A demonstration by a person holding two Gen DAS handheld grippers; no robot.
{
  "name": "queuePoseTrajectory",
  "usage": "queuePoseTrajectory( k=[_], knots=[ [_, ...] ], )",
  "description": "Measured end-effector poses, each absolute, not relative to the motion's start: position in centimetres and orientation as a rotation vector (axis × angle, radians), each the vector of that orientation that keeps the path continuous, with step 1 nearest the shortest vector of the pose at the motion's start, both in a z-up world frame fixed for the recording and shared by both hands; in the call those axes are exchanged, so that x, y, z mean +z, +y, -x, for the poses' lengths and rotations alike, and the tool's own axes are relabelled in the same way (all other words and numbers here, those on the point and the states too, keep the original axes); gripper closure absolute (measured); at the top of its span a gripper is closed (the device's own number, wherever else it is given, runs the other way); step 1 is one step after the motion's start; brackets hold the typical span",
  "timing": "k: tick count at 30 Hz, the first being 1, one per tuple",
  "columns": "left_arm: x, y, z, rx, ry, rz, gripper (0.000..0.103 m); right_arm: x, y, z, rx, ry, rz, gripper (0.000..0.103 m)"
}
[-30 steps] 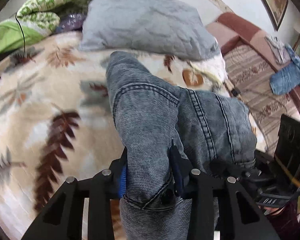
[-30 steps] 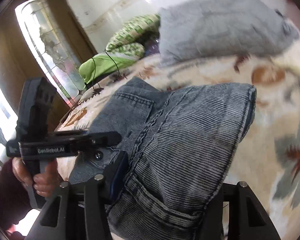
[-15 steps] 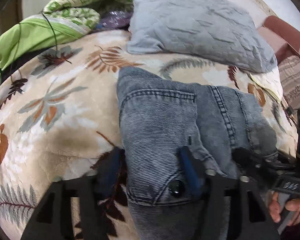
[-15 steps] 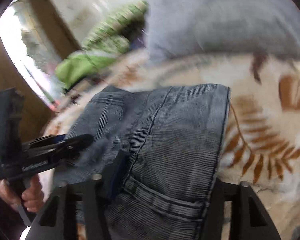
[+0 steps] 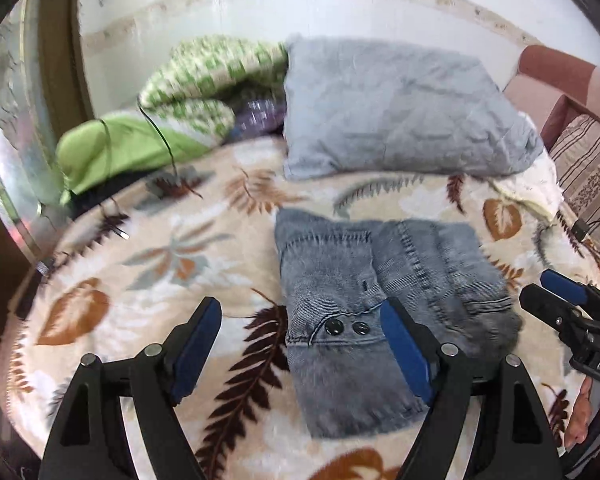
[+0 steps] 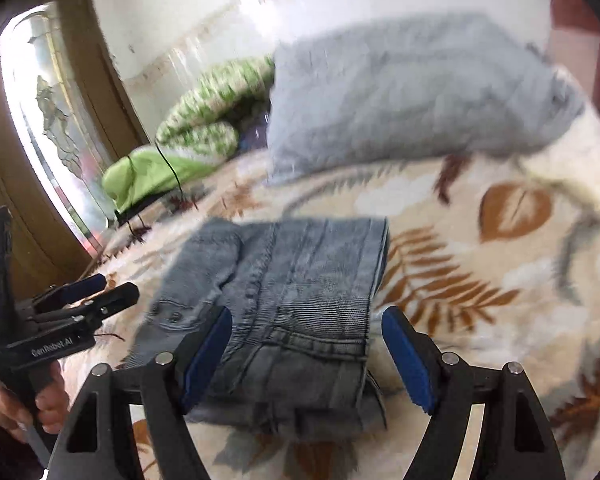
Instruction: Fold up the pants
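Your left gripper (image 5: 300,344): released, jaws just opened, clear of pants (image 5: 364,312), which lie folded on bed (image 5: 148,264). One blue pad overlaps the waistband in view; no pinch. Your right gripper (image 6: 306,354): also released, jaws just opened, pads spread either side of the waistband end, not pressing. Pants sit at centre of blanket; pillow (image 5: 396,108) at 12 o'clock from them, green bedding (image 5: 172,112) at 10 o'clock.

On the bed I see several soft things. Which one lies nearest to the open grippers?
The folded grey jeans: they lie flat just ahead of both grippers' fingers. The grey pillow and the green blanket lie farther back by the wall.
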State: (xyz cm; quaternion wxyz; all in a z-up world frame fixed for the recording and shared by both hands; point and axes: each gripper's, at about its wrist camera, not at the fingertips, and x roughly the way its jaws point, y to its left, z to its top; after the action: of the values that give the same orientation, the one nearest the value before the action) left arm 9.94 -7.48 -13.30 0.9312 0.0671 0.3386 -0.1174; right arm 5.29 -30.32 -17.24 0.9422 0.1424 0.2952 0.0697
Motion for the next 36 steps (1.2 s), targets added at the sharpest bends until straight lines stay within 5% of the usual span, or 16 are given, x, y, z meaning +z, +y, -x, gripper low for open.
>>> queuePoseTrajectory(
  k=[15, 36],
  knots=[
    [-5.4, -6.7, 0.8, -0.210, 0.490, -0.160, 0.004, -12.4, -28.8, 9.4, 0.061, 0.337, -0.232, 0.021],
    [-2.2, -3.6, 5.6, -0.155, 0.421, -0.098, 0.002, -6.1, -23.4, 14.2, -0.106, 0.306, -0.128, 0.010]
  ],
)
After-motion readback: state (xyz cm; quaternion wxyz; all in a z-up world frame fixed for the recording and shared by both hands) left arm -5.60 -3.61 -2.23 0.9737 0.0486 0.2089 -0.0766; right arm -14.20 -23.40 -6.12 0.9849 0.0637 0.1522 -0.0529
